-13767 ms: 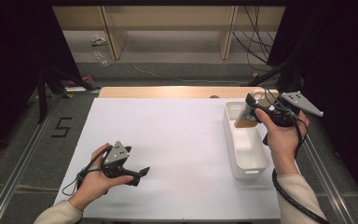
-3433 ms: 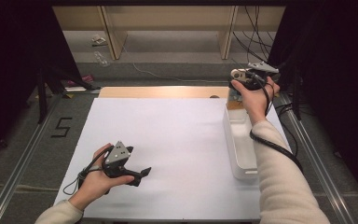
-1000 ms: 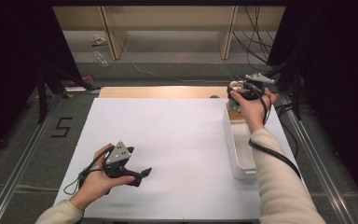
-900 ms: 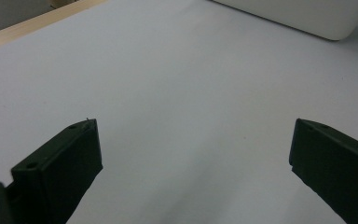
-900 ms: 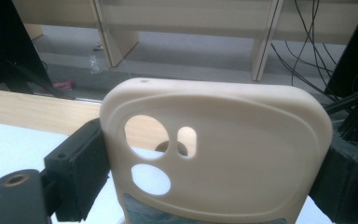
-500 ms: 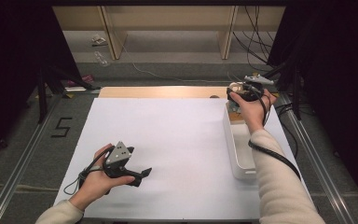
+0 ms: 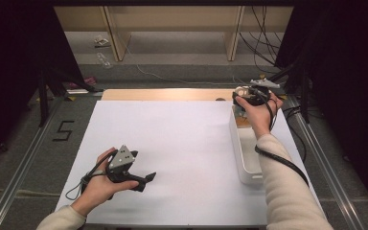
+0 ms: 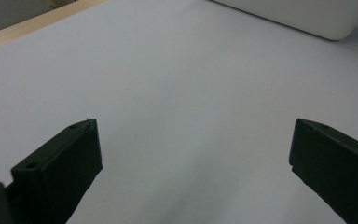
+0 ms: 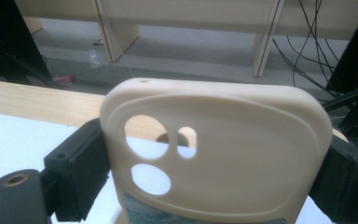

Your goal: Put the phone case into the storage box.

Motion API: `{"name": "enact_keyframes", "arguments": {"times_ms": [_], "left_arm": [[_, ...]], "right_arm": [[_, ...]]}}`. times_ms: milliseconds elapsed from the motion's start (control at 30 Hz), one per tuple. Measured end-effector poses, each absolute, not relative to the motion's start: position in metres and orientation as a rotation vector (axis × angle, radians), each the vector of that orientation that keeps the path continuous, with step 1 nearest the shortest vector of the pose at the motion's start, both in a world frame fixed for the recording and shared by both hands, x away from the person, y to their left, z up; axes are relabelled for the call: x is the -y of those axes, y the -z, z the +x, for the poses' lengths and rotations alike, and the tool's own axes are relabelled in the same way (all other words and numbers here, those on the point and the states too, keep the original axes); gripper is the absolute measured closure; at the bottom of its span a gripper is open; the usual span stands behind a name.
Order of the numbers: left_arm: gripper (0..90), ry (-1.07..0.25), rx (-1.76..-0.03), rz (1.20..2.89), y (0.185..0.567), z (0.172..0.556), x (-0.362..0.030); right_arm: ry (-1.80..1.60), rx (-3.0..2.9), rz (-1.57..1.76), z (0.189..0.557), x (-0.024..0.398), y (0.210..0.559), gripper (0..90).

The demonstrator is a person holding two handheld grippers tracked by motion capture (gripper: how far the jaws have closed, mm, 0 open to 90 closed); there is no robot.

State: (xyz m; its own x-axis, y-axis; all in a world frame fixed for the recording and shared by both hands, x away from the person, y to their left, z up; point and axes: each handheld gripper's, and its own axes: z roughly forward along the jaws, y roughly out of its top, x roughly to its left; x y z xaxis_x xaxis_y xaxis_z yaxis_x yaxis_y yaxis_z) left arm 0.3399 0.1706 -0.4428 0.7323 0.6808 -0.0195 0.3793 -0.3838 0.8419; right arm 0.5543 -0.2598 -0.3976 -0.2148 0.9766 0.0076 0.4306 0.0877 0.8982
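Observation:
A cream phone case (image 9: 223, 154) with camera cut-outs stands upright between the jaws of my right gripper (image 9: 214, 163), which is shut on its two side edges. In the high view the right gripper (image 7: 242, 97) holds the case (image 7: 241, 90) above the far end of the white bin (image 7: 249, 178). My left gripper (image 7: 146, 179) rests in the hand on the white table cover (image 7: 182, 143) at the near left. Its jaws stand wide apart in the left gripper view, where the left gripper (image 8: 191, 158) has nothing between them.
The bin (image 8: 307, 16) runs along the table's right side, and something tan (image 7: 242, 122) lies in its far end. A wooden strip (image 7: 163, 94) borders the table's far edge. Beyond it are floor, shelf legs and cables (image 7: 263, 28). Metal rails flank both sides.
Since the earliest frame the right hand has carried its load from over the bin's middle to its far end. Over the last second nothing has visibly moved.

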Motion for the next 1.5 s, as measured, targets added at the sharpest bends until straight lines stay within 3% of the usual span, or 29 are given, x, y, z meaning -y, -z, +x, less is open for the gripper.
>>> {"name": "enact_keyframes", "arguments": {"times_ms": [1033,1500], "left_arm": [[1.8,-0.412,-0.803,2.017,0.443,0.3401,-0.1704],[1.8,-0.411,-0.801,2.018,0.4431,0.3402,-0.1701]], "right_arm": [[-1.086,-1.734,1.398,0.555,0.2606,0.4046,10.7],[-1.078,-1.717,1.437,0.556,0.2599,0.405,2.6]]}}
